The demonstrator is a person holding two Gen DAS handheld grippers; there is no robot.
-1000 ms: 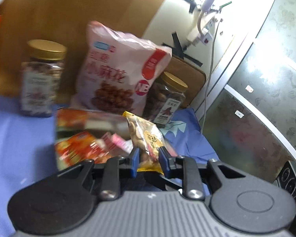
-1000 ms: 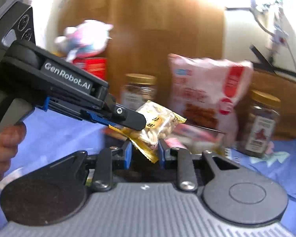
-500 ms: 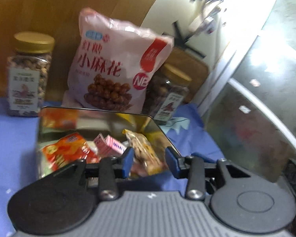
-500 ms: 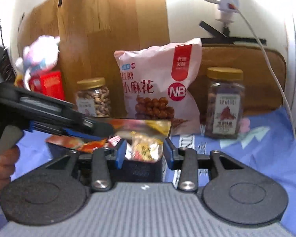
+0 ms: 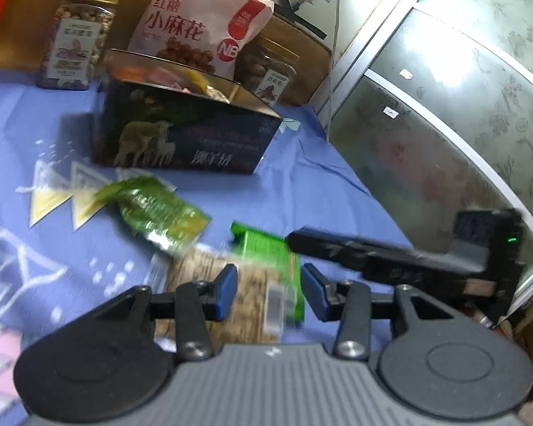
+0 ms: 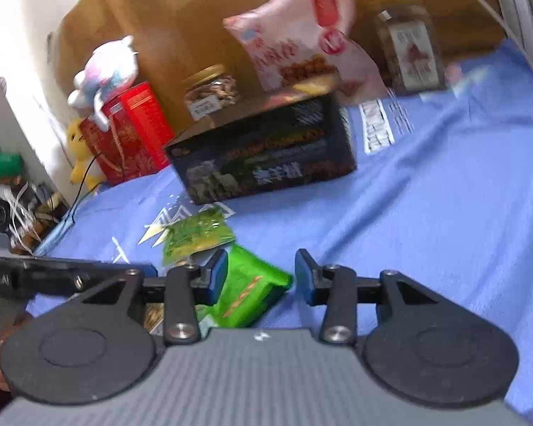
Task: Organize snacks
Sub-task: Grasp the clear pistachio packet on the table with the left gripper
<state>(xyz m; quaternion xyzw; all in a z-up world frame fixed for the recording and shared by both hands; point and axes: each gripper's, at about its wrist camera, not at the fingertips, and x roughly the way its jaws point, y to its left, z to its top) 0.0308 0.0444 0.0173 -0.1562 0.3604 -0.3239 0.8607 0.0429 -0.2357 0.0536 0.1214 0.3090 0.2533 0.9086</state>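
Observation:
A dark open box (image 5: 184, 138) (image 6: 266, 156) holding several snack packets stands on the blue cloth. In front of it lie a yellow-green packet (image 5: 156, 213) (image 6: 195, 234), a bright green packet (image 5: 266, 248) (image 6: 252, 287) and a beige packet (image 5: 209, 294). My left gripper (image 5: 268, 291) hovers low over the beige and green packets, its jaws opening and pressing on nothing. Jaws apart, my right gripper (image 6: 261, 277) hangs over the bright green packet, which lies under the gap without touching the pads. Each gripper shows in the other's view: the right (image 5: 391, 259), the left (image 6: 71, 273).
A pink snack bag (image 5: 199, 25) and two gold-lidded jars (image 5: 78, 39) (image 5: 270, 67) stand behind the box against a wooden board. A red box (image 6: 131, 131) with plush toys (image 6: 106, 67) is at the left. A glass door (image 5: 444, 124) borders the right.
Both grippers let go of the yellow peanut packet over the box, opened, and pulled back and down to the loose packets in front of the box.

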